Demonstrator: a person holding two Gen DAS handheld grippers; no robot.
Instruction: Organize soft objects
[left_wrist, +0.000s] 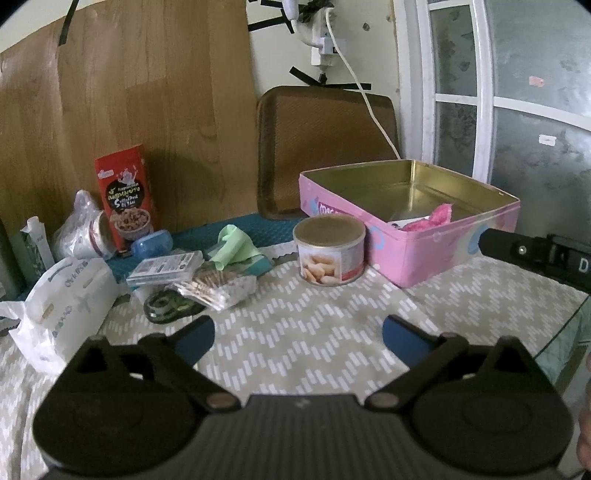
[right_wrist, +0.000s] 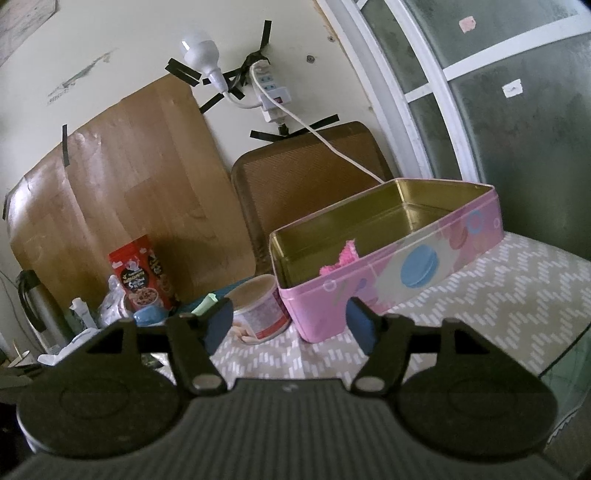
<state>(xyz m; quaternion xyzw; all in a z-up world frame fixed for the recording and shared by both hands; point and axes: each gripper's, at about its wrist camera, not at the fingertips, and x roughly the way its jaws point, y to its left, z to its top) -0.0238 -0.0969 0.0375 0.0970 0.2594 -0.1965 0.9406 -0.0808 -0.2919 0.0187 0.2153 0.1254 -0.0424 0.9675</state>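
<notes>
A pink tin box (left_wrist: 424, 254) with a gold inside stands open on the patterned tablecloth. A fluffy pink soft thing (left_wrist: 439, 216) lies in it beside some white packaging. It shows over the tin's (right_wrist: 369, 280) near wall as a pink tuft (right_wrist: 345, 256). A light green cloth (left_wrist: 232, 245) lies crumpled among the clutter at the left. My left gripper (left_wrist: 299, 338) hovers open over bare tablecloth, nothing between its blue pads. My right gripper (right_wrist: 290, 323) is open too, in front of the tin's near corner, holding nothing.
A round snack can (left_wrist: 328, 254) stands against the tin's left side. Left of it are a red cereal box (left_wrist: 125, 195), a white plastic bag (left_wrist: 66, 299) and a cotton swab pack (left_wrist: 218, 288). A brown tray (left_wrist: 325, 147) leans on the wall. A white cord hangs behind the tin.
</notes>
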